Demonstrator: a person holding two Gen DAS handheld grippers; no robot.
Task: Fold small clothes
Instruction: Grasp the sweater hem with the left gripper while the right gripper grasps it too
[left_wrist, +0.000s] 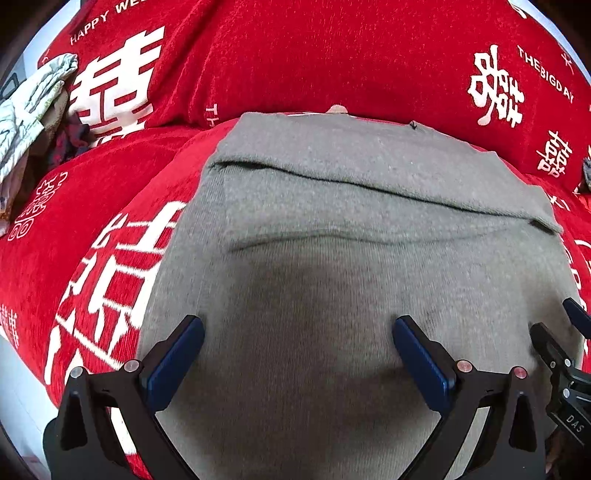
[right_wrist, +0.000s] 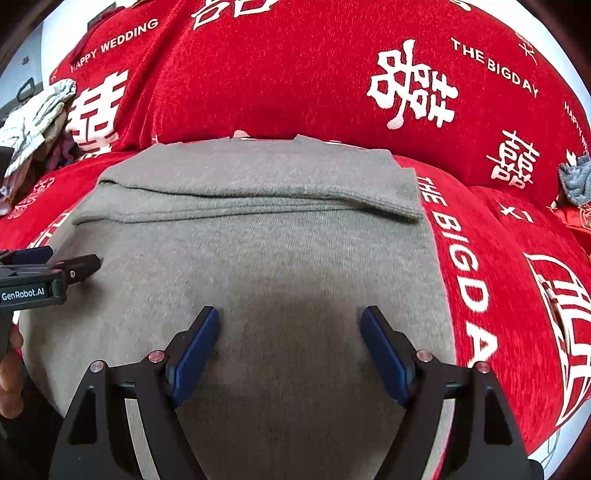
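Observation:
A grey knit garment (left_wrist: 332, 258) lies flat on a red sofa cover, its far part folded over in a band (left_wrist: 369, 162). It also shows in the right wrist view (right_wrist: 258, 251) with the same folded band (right_wrist: 258, 181). My left gripper (left_wrist: 298, 332) is open just above the near part of the garment, holding nothing. My right gripper (right_wrist: 290, 325) is open above the garment too, and empty. The right gripper shows at the right edge of the left wrist view (left_wrist: 561, 343). The left gripper shows at the left edge of the right wrist view (right_wrist: 55, 269).
The red sofa cover (left_wrist: 295, 55) with white characters spans seat and backrest. A pile of pale and dark clothes (left_wrist: 33, 110) lies at the far left. A small grey cloth (right_wrist: 576, 181) sits at the far right. A hand (right_wrist: 9, 369) shows at lower left.

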